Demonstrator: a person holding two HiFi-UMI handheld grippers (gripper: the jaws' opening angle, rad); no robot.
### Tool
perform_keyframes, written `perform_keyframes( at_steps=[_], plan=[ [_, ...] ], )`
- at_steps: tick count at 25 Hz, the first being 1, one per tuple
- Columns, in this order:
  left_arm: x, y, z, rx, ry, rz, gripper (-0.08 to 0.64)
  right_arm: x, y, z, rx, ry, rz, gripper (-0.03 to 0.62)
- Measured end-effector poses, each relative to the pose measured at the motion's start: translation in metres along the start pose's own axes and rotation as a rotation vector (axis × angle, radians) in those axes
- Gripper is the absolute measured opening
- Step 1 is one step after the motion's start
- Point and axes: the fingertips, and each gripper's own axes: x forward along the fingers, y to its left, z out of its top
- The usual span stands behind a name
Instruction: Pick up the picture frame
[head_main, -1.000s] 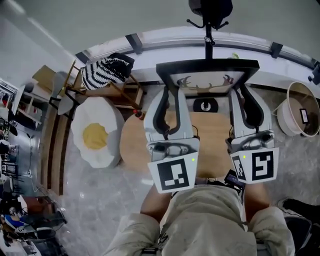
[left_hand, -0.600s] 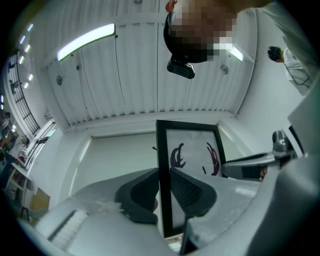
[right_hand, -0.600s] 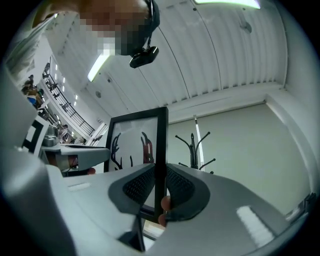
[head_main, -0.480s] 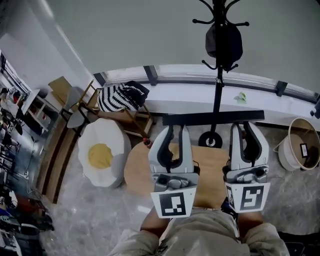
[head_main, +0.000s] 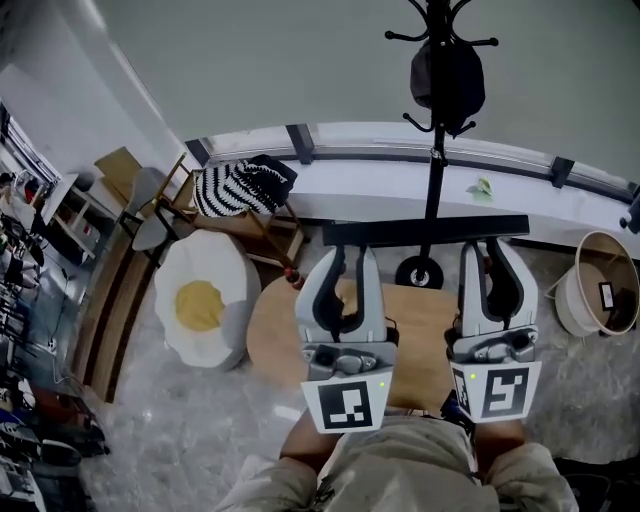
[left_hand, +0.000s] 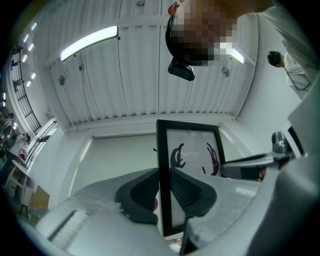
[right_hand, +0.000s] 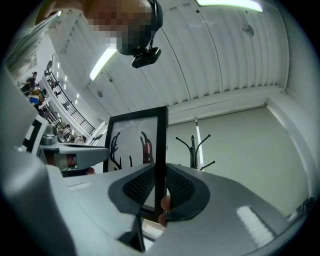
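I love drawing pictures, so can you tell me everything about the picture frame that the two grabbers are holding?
The picture frame is a thin black rectangle around a white picture with dark antler shapes. It is held up in the air over a round wooden table. The left gripper pinches one side edge and the right gripper pinches the other. In the head view it shows edge-on, as a dark bar.
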Motion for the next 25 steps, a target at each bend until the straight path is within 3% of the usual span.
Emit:
perform_keyframes(
  at_steps=[25],
  plan=[
    [-0.0095,-0.0031,0.0025,0.013,0.042,-0.005,0.08,-0.0095,0.003,0.0011,0.001,0.02,-0.002,0.069]
  ],
)
